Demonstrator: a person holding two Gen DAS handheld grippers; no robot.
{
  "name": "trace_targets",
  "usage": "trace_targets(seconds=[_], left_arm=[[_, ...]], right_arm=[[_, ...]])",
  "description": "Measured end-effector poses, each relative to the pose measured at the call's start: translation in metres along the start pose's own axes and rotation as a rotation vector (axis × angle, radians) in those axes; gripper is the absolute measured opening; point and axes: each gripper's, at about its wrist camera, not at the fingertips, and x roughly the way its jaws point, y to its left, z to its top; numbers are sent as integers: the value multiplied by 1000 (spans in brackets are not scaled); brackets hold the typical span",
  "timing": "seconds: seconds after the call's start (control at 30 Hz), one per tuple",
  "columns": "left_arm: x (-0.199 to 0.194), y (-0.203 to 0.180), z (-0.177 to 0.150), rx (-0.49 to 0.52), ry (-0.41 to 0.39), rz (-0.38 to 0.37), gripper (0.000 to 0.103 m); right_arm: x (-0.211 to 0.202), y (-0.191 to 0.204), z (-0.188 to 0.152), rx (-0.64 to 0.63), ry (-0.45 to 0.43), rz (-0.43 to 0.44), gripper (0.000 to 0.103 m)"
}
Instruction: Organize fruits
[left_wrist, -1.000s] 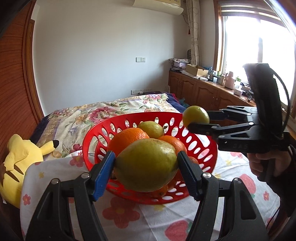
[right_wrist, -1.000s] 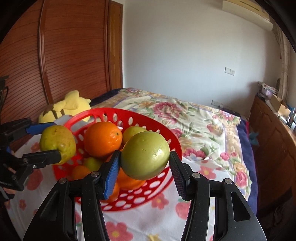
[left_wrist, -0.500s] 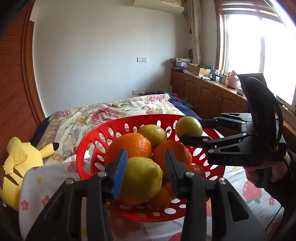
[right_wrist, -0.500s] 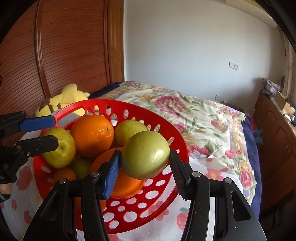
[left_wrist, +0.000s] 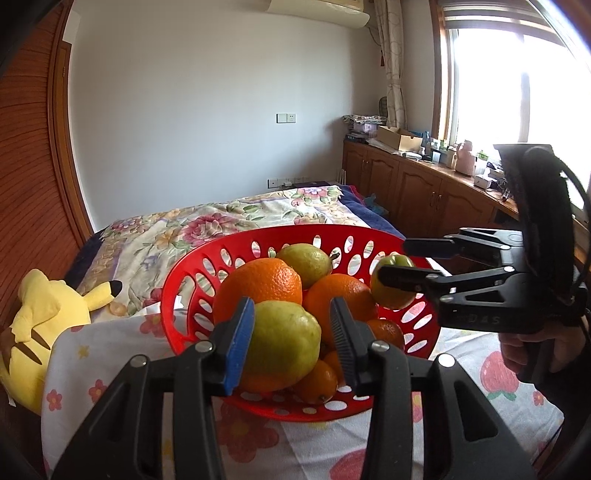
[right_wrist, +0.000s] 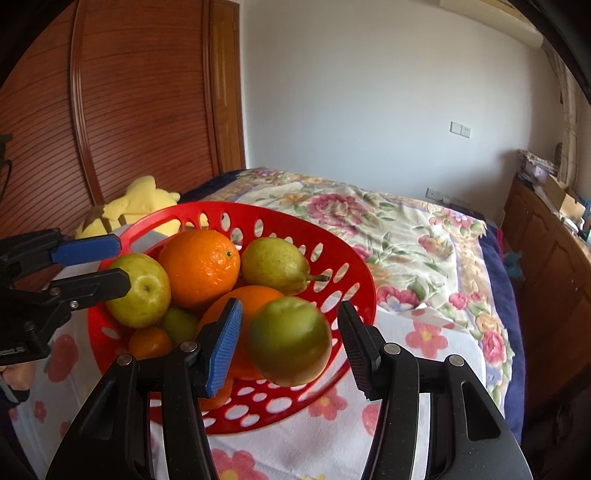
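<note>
A red perforated basket (left_wrist: 192, 284) (right_wrist: 354, 280) on a flowered cloth holds oranges (left_wrist: 258, 284) (right_wrist: 199, 266), a pear (left_wrist: 304, 260) (right_wrist: 273, 264) and small fruits. My left gripper (left_wrist: 291, 328) has its jaws a little apart around a yellow-green fruit (left_wrist: 284, 343) that rests on the pile; a gap shows at its right pad. It also shows in the right wrist view (right_wrist: 107, 266). My right gripper (right_wrist: 290, 343) is open over the basket's near rim, and a blurred green fruit (right_wrist: 290, 341) (left_wrist: 391, 284) is loose between its pads, apart from both.
A yellow plush toy (left_wrist: 40, 321) (right_wrist: 125, 206) lies left of the basket. A floral bedspread (left_wrist: 221, 221) lies behind. Wooden cabinets (left_wrist: 424, 192) with clutter run along the right wall under the window. A wooden sliding door (right_wrist: 110, 110) stands at the left.
Both grippers moved over the basket and lowered their fruits. The right gripper's jaws opened and released the green fruit. The left jaws loosened around the yellow-green fruit, now on the pile.
</note>
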Motion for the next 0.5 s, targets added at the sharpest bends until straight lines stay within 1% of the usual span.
trace_targets(seconds=[0.2,0.33,0.5], left_arm=[[-17,-3,-9,2,-6,20,45],[-35,-4,-15,1,-16,27,46],[-60,-7,-21,0,-32,33,50]], right_arm=[[-23,7,-5,30,-27,-10,55],[-40,16,-12,54,-42,-14,55],[-63,32,-22,53,-68,-32,55]])
